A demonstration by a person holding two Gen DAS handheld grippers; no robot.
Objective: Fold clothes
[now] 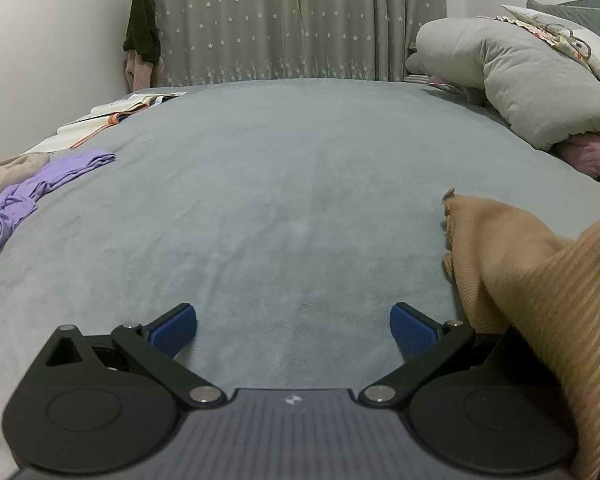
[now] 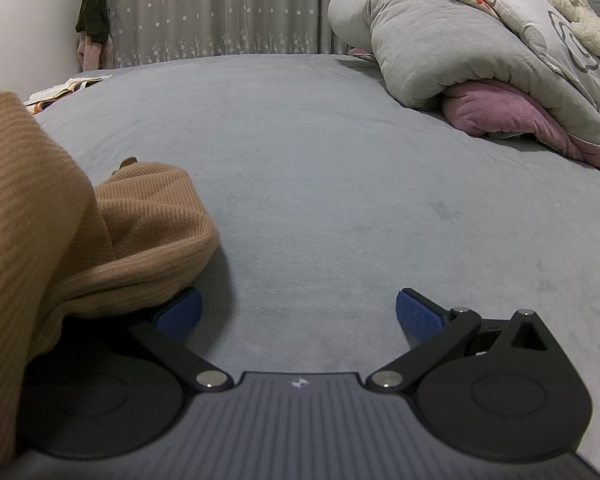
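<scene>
Blue pads spread wide on the left gripper (image 1: 293,330), nothing between them, only grey bed cover (image 1: 284,184) below. Just off its right finger, the brown ribbed top (image 1: 540,280) is bunched up and draped over the gripper's right housing. Over on the right gripper (image 2: 299,315), jaws are just as wide and empty, and that same brown top (image 2: 100,232) lies heaped over its left finger, touching the pad. Ahead of both, the middle of the bed is bare cover. Out at the bed's left edge sits a purple garment (image 1: 32,196), with an open book (image 1: 112,116) beyond it. Along the right edge, a rolled grey duvet (image 2: 440,44) rests over a pink blanket (image 2: 504,116).
</scene>
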